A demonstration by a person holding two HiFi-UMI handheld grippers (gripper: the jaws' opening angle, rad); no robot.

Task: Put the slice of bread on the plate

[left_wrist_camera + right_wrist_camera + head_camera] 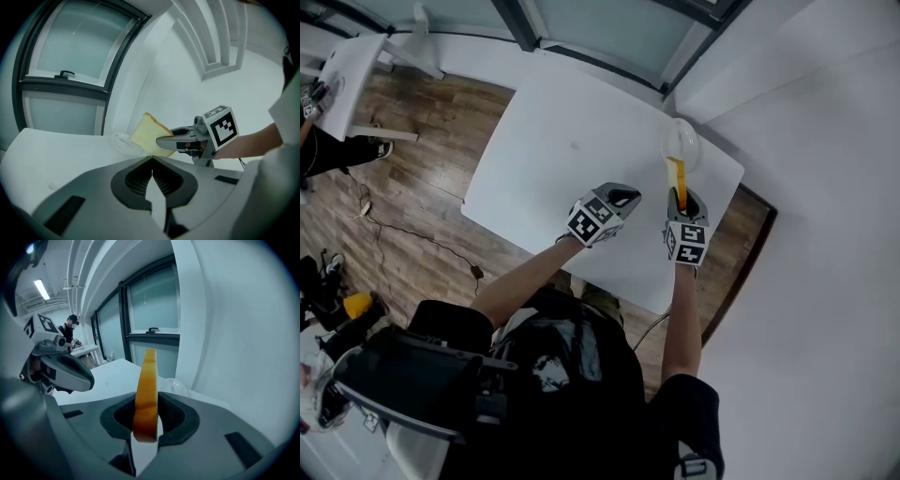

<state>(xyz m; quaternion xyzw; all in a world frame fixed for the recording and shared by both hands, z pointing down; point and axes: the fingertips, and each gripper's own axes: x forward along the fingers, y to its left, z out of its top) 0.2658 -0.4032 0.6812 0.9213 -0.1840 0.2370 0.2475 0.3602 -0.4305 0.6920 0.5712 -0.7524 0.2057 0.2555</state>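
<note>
A slice of bread (676, 176) with a golden crust stands on edge between the jaws of my right gripper (680, 200), which is shut on it. It hangs above the white table (553, 159), just short of a small clear plate (680, 142) near the far right corner. In the right gripper view the slice (147, 380) is seen edge-on, with the plate (177, 386) behind it. My left gripper (628, 198) hovers to the left of the right one, shut and holding nothing. Its own view shows the left gripper's tips (152, 160) meeting, with the slice (149, 134) and the plate (124, 142) beyond them.
The table stands in a corner against a white wall (806, 112) and windows (609, 23). Wooden floor (403, 187) with a cable lies to the left. A second white table (347, 80) stands far left, with a person beside it.
</note>
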